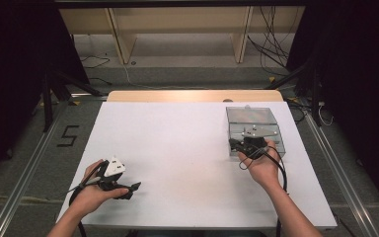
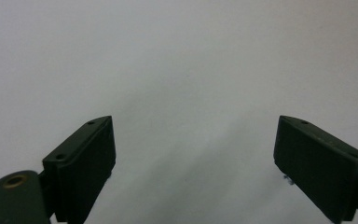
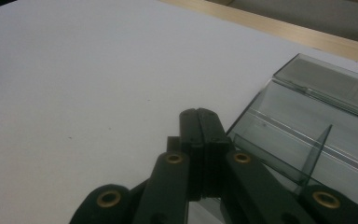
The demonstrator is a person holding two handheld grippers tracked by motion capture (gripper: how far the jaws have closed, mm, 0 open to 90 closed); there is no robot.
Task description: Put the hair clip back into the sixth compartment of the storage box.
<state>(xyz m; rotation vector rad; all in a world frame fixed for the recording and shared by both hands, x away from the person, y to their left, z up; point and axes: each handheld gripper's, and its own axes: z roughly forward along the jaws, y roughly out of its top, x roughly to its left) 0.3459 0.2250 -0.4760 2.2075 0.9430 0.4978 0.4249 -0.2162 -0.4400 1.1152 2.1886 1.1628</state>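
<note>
White table (image 1: 177, 148) bare except clear box (image 1: 256, 129) at right. Right gripper (image 3: 200, 122) pressed together at box edge, holding nothing. Left gripper (image 2: 193, 154) spread, idle. Work seems barely begun.

From my remote station, both forearms came in bare, no sleeves. The left gripper (image 1: 112, 178) was black with a pale three-cornered plate on top; the right gripper (image 1: 252, 143), beside the clear box (image 1: 254, 116), carried a grey plate. Black cables trailed from each; brass rivets dotted the linkages.
</note>
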